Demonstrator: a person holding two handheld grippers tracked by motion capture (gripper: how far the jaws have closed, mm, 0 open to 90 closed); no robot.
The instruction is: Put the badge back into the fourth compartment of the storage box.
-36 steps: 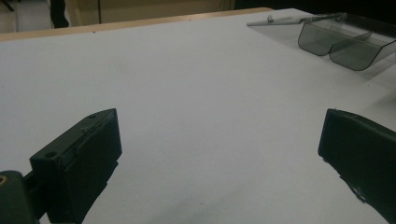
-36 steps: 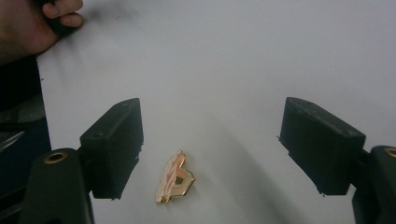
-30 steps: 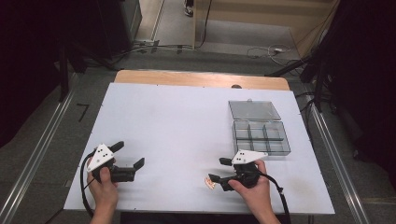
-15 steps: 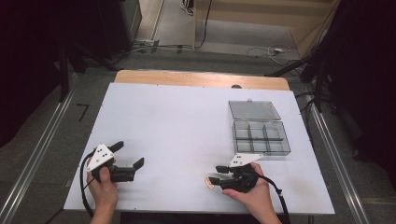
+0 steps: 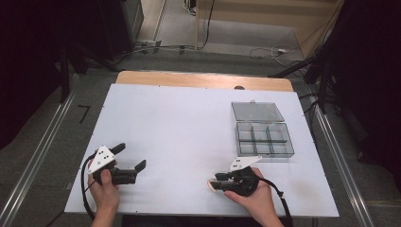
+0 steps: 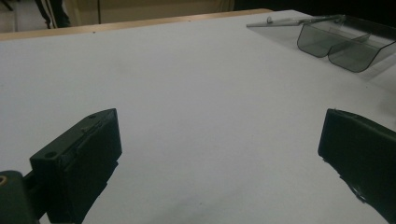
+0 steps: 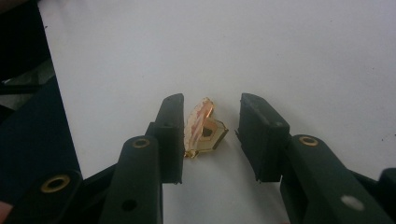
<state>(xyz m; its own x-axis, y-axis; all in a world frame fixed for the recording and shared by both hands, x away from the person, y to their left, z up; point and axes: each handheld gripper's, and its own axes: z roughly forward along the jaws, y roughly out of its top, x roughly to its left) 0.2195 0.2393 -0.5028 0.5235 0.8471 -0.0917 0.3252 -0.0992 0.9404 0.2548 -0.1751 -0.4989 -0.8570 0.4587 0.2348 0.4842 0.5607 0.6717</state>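
White sheeting is covering the table [image 5: 189,123], with a strip of bare wood running along its far edge and dark floor, rails and cables lying around it. Toward the far right of the sheet a clear compartment box [image 5: 262,139] is sitting with its lid [image 5: 257,111] folded open and lying flat behind it; the left gripper view is catching the same box [image 6: 345,42] off in the distance. Near the front edge the person's right hand [image 5: 257,201] is holding the right gripper [image 5: 216,182] low over the sheet, pointing to the left in the high view. Its jaws have just been closing around a small orange-pink and gold trinket [image 7: 203,128] lying on the white surface; in the right gripper view the trinket is resting just beside the left jaw, perhaps touching it, while a clear gap is showing to the right jaw, so the pads are not yet pinching it. On the left side, well apart, the person's left hand [image 5: 106,191] is holding the left gripper [image 5: 130,158] with its jaws spread wide and nothing between them but bare sheet.
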